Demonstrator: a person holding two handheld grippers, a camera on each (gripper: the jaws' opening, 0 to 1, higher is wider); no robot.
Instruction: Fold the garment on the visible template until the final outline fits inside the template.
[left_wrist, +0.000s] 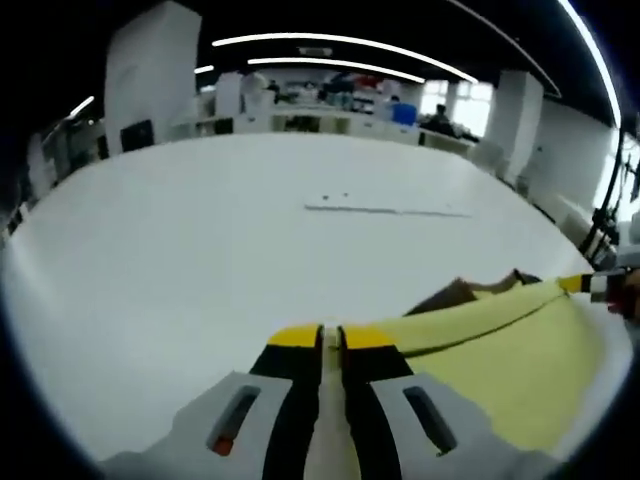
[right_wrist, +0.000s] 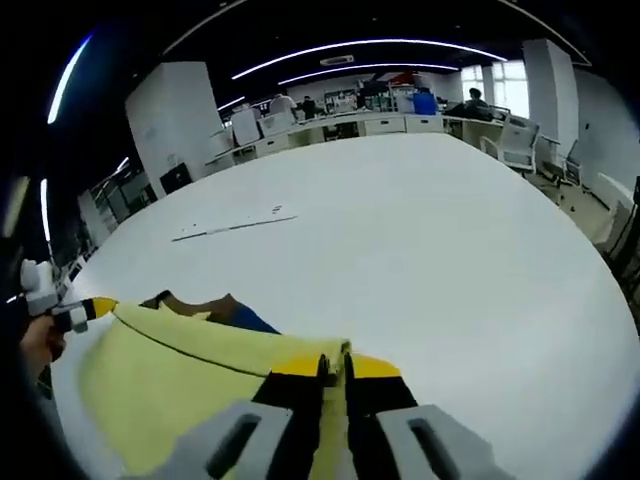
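While the yellow garment (left_wrist: 500, 350) hangs stretched between the two tools above the white table (left_wrist: 200, 260), each gripper pinches one end of its upper edge. In the left gripper view, the left gripper (left_wrist: 332, 340) has its yellow-tipped fingers (left_wrist: 296, 337) drawn narrow, nearly touching, with a strip of the pale cloth running down between them. From those fingertips the fabric spreads away to the right, its top edge rising to the right gripper (left_wrist: 590, 284), whose yellow tip bites the far corner. Behind that taut edge, beyond the fingers, a brown part (left_wrist: 455, 293) of the clothing shows.

In the right gripper view, the right gripper (right_wrist: 333, 364) is likewise closed narrow on the cloth, the fabric's edge caught between its fingers (right_wrist: 375, 366). The garment (right_wrist: 190, 380) fans out to the left of these fingertips, reaching the left gripper (right_wrist: 95, 307) at the far corner, where a hand (right_wrist: 35, 345) holds that tool. Just beyond the stretched edge lie brown (right_wrist: 195, 303) and blue (right_wrist: 250, 320) patches. Well ahead of the fingers, a thin pale strip (right_wrist: 235, 227) lies flat on the table (right_wrist: 450, 250); it also appears in the left gripper view (left_wrist: 385, 209).
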